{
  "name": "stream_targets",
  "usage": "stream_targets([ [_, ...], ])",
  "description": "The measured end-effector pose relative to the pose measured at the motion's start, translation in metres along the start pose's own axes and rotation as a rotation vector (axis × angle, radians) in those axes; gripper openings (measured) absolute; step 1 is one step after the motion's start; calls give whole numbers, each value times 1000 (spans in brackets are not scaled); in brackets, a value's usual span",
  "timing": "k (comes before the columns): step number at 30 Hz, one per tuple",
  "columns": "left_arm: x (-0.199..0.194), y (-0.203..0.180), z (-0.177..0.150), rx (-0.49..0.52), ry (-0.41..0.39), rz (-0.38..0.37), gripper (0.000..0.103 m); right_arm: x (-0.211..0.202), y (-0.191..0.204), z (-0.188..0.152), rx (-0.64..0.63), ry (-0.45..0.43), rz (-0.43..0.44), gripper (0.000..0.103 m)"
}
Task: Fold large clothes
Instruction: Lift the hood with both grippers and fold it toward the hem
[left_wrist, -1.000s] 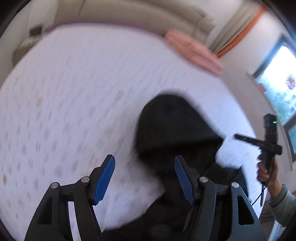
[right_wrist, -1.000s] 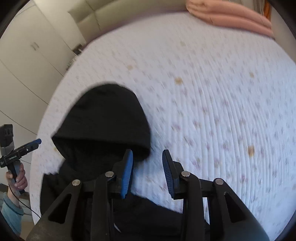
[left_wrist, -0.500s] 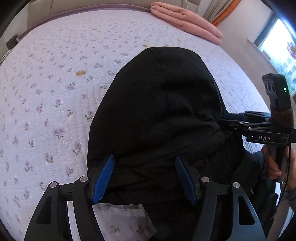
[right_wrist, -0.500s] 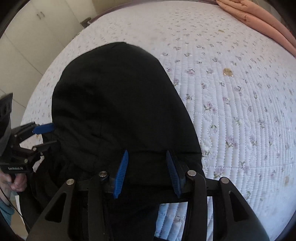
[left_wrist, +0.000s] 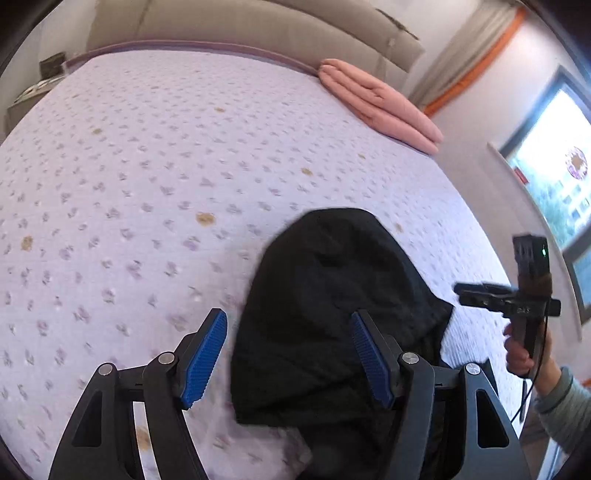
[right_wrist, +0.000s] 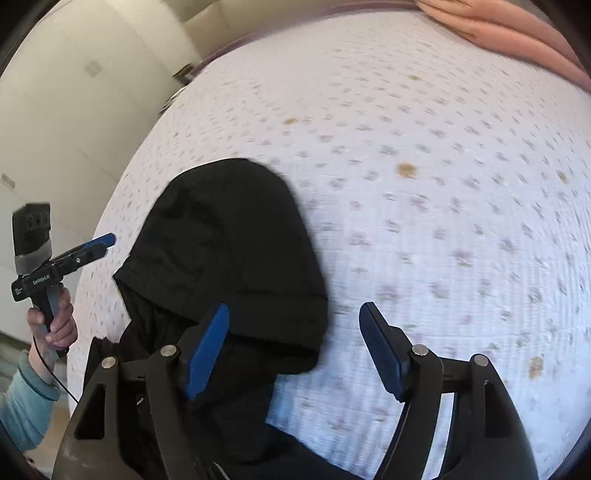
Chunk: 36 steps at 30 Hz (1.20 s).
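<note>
Hoodie (left_wrist: 332, 314): one, black, lying on the bed (left_wrist: 147, 184) near its front edge, hood spread flat and pointing toward the headboard (left_wrist: 258, 26). The body of the garment runs off toward the lower edge of both views and hides beneath the tools. No other loose clothing on the quilt.

Bed: one, covered by a pale lilac quilt with small flower print and a few brownish spots. One folded pink blanket (left_wrist: 380, 107) sits at the far corner of the bed, well apart from the hoodie, close to the headboard.

Left tool (left_wrist: 288, 354): two blue pads standing wide apart. The hoodie's hood edge lies between them in the left view, but neither pad presses on the cloth; nothing held. Seen from the right view, the same tool (right_wrist: 99, 245) hovers beside the hoodie at the bed's side edge, gripped by one hand (right_wrist: 55, 325) with a teal sleeve (right_wrist: 26, 406).

Right tool (right_wrist: 291, 350): two blue pads, jaws opening at this moment and already wide. One pad overlaps the hood's lower edge in the picture, the other stands over bare quilt; no cloth is pinched. From the left view, this tool (left_wrist: 480, 293) sits beside the hoodie near the bed's other side, held by one hand (left_wrist: 524, 354).

Wardrobe (right_wrist: 55, 129): one, white, beyond the bed's side. Window (left_wrist: 554, 173): one, bright, on the opposite side.
</note>
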<state>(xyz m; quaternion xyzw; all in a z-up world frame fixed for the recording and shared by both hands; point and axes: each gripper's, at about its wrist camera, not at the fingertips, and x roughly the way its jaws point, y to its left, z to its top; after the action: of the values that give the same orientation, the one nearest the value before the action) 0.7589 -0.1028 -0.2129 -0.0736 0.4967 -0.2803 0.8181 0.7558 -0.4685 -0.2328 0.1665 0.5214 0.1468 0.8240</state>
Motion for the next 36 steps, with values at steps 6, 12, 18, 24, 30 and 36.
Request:
stream_targets([
  [6,47,11,9,-76,131,-80,71,29,-44,5,127,71,170,75],
  [12,86,-5,7,-29,211,-145,74,70,-27,6,83,125,340,68],
  [18,106,-7,10,-34,219,-133,74,90,8,22,23,157,375,62],
  [24,84,-26,8,24,131,-56,25,73,33,14,-80,113,293,28],
  [30,9,-60,-10,110,15,-7,21,4,84,-16,-259,20,255,21],
  [36,-78,-97,-58,179,-45,-13,21,-91,154,-80,-460,-80,151,20],
])
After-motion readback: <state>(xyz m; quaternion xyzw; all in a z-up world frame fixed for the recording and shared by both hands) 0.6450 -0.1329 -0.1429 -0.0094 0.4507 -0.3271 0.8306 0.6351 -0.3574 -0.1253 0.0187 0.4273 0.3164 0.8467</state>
